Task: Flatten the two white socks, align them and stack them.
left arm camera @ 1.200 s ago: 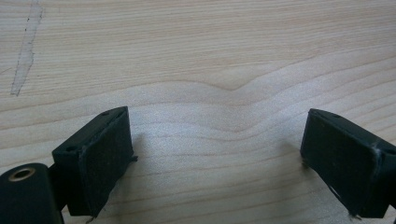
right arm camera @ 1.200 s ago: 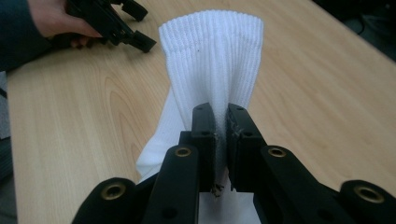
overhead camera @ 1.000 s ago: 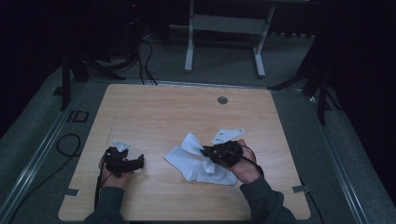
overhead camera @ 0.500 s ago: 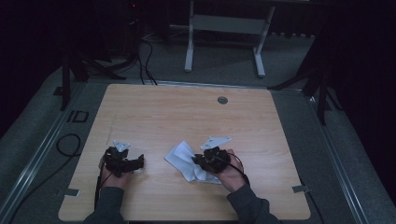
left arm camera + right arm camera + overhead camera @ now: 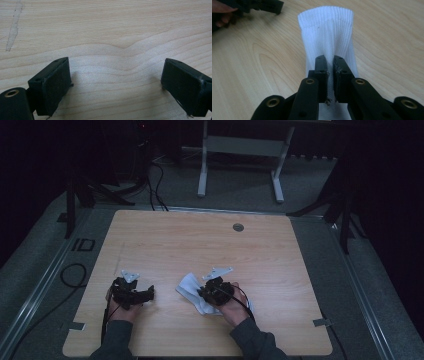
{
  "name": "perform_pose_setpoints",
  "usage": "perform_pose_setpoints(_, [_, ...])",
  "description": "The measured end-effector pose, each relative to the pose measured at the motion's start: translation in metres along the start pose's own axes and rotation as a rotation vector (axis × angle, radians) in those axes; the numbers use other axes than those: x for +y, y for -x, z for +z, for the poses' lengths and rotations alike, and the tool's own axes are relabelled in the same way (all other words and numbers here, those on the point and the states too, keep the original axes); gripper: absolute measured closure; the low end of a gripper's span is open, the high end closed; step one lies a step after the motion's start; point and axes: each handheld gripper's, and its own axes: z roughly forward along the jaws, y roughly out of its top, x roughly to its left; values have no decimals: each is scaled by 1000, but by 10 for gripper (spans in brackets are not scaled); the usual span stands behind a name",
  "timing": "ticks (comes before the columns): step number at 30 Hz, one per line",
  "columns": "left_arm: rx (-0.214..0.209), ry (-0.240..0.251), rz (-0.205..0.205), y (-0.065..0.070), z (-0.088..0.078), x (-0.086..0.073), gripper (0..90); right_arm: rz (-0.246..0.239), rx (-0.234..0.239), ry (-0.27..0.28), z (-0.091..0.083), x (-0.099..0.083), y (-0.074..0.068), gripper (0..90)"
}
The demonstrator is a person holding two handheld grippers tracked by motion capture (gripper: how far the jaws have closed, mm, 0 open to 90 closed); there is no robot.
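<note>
So we've got a white ribbed cotton sock (image 5: pixel 327 37) lying on the pale wooden desk (image 5: pixel 280 250), a bit toward our side of the round grommet hole (image 5: pixel 238 227) set in the desktop. Our right hand-held gripper (image 5: pixel 331 75) is clamped on a pinch of the fabric, partway along the sock, with the ribbed cuff stretching away from the jaws. Our left hand-held gripper (image 5: pixel 117 82) sits off to the left of the sock, jaws spread wide with only bare wood between them.

Handling-wise, we'd guess this thing is light, soft and totally floppy. It'll drape and bunch wherever it's lifted, nothing to break, and knit fabric shouldn't slip much between the pads. A mid-sock pinch will probably let both ends sag, so we'd say the cuff edge is the better spot for the free gripper.

What we can't make out: the toe end is tucked under the right hand (image 5: pixel 235 307) in the high view, which is dim, so how the sock is folded there is anyone's guess.
</note>
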Motion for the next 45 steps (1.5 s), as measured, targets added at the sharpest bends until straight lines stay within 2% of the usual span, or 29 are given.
perform_pose_setpoints(6, [0, 1, -1, 1, 0, 0, 90, 17, -12, -25, 15, -5, 2, 811])
perform_pose_setpoints(10, [-2, 1, 0, 3, 0, 0, 90, 13, -31, -48, 23, -7, 2, 665])
perform_pose_setpoints(19, [-16, 2, 18, 6, 0, 0, 94, -14, -39, -67, 27, -8, 1, 663])
perform_pose_setpoints(24, [-11, 8, 11, 10, -4, -2, 160, -39, -14, -75, 28, -9, 2, 655])
perform_pose_setpoints(26, [-12, 9, 8, 13, -6, -2, 221, -57, 3, -81, 27, -9, 3, 655])
perform_pose_setpoints(28, [-8, 6, 2, 17, -10, -1, 377, -68, 13, -86, 27, -9, 2, 656])
perform_pose_setpoints(30, [-16, -8, 13, 20, -12, -1, 480, -77, 22, -89, 27, -9, 2, 656])
perform_pose_setpoints(34, [-78, -14, 48, 28, -16, 0, 639, -93, 38, -87, 27, -9, 2, 656])
perform_pose_setpoints(38, [-138, 25, 113, 43, -24, 3, 747, -100, 43, -83, 27, -10, 2, 656])
perform_pose_setpoints(41, [-186, 62, 144, 56, -30, 6, 799, -109, 50, -83, 27, -10, 0, 657])
perform_pose_setpoints(45, [-242, 74, 202, 75, -32, 7, 843, -128, 59, -86, 28, -10, -3, 657])
